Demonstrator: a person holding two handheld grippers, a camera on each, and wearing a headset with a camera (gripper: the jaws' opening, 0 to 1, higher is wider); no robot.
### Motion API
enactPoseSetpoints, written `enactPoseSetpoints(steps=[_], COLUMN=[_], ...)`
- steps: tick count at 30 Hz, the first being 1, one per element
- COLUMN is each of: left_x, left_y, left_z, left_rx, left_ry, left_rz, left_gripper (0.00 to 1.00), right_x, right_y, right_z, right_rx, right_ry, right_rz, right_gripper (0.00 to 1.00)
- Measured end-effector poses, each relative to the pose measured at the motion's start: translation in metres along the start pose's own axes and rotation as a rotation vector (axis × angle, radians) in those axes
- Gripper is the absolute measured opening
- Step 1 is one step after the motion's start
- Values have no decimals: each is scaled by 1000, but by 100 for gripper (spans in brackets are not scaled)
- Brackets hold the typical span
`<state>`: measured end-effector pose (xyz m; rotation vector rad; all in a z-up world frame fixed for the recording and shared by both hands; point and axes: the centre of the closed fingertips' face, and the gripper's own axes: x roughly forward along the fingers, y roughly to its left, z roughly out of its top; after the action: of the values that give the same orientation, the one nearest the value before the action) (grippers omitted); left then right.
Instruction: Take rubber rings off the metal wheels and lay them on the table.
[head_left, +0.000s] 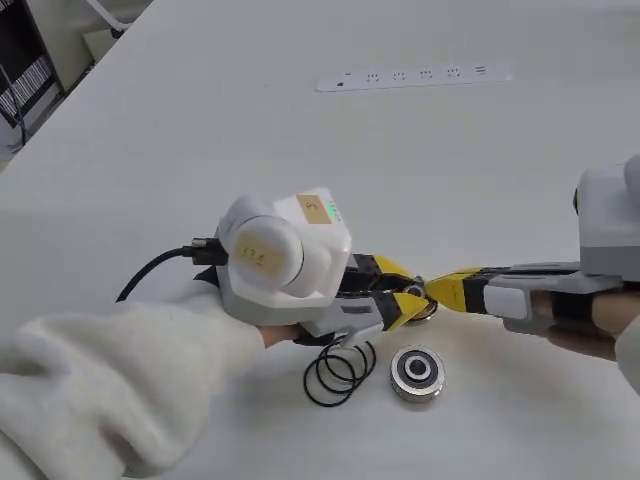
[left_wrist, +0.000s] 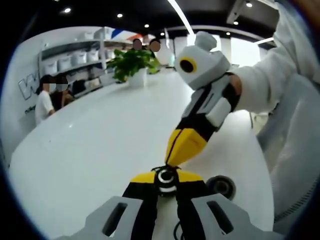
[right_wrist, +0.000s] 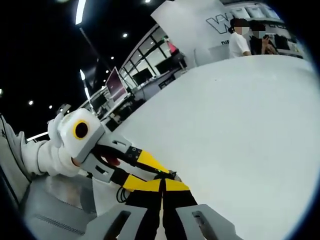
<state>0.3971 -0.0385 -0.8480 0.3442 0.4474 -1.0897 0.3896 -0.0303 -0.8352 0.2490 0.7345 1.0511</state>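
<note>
Your left tongs (head_left: 403, 290) are clenched on a small metal wheel (left_wrist: 166, 179). Its round silvery face, with a dark centre, sits between the two yellow wedge-shaped tips. This held wheel is lifted just clear of the smooth white tabletop (head_left: 300, 150). Your right tongs (right_wrist: 161, 186) come in from the right of the held wheel, their yellow tips pressed together right against its rim. A thin black line seems to run from those tips to the wheel, but you cannot tell whether a ring is pinched between them. Just below the held wheel, toward you, a second wheel (head_left: 417, 372) lies flat on the tabletop, a shiny metal disc with a black band and a bright hub. To the left of that one, and also nearer you than the held wheel, a few thin black rubber rings (head_left: 340, 371) lie in overlapping loops on the tabletop. Far beyond the held wheel a flat white power strip (head_left: 415, 75) lies on the tabletop. Left of the held wheel a black cable (head_left: 150, 272) curves away from the left tongs' white body, above your fuzzy white sleeve (head_left: 110, 390).
</note>
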Motion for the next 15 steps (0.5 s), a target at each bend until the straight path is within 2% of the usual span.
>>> enactPoseSetpoints(steps=[1, 3, 4, 7, 13, 15], left_x=[1, 1, 1, 1, 0, -3], left_y=[-1, -1, -1, -1, -1, -1], left_z=[0, 1, 1, 1, 1, 1], left_rx=[0, -2, -2, 3, -31, -18], left_ry=[-2, -5, -6, -4, 8, 14], left_rz=[-4, -6, -8, -2, -13, -17], left_gripper=[13, 13, 13, 13, 14, 16], right_x=[1, 2, 3, 1, -3, -3], right_y=[2, -3, 0, -5, -13, -14], right_z=[2, -2, -2, -2, -4, -4], right_rx=[3, -66, -54, -38, -45, -42], right_ry=[-7, 22, 18, 10, 20, 18], right_rz=[9, -21, -12, -17, -61, -66], right_gripper=[0, 0, 0, 0, 0, 0])
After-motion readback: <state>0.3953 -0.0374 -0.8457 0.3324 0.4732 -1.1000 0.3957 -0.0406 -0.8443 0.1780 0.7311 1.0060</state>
